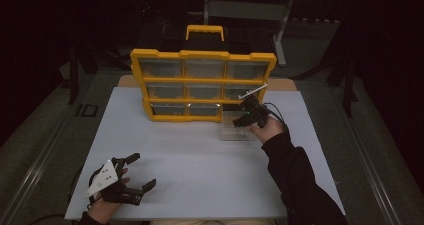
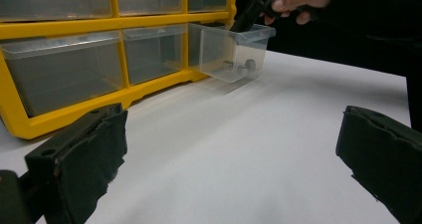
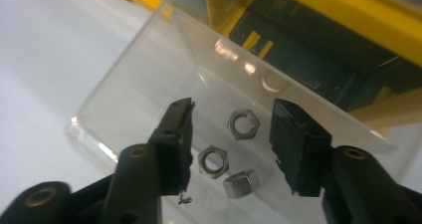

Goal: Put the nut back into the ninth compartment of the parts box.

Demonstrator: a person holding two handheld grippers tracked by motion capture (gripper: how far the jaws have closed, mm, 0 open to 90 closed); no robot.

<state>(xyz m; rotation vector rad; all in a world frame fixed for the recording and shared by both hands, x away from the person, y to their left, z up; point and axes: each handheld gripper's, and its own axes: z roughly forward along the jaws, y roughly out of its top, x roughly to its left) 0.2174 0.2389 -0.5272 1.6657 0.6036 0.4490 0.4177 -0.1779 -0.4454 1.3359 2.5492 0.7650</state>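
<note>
A clear plastic drawer (image 1: 235, 134) stands on the white tabletop, pulled out in front of the yellow organizer (image 1: 202, 85). In the right gripper view three steel hex nuts (image 3: 213, 161) lie loose on the floor of the drawer (image 3: 124, 99). My right gripper (image 3: 232, 107) dips into it from above, jaws apart on either side of the nuts and touching none. From the left gripper view the right gripper (image 2: 249, 20) reaches over the rim of the drawer (image 2: 219, 45). My left gripper (image 1: 144, 171) rests open near the table's front left with nothing between its jaws.
The organizer's bottom right slot (image 3: 308, 50) stands empty and dark; its other clear drawers (image 2: 59, 69) are in place. A black case with a yellow handle (image 1: 205, 31) sits behind it. White tabletop (image 1: 200, 155) stretches between the two hands.
</note>
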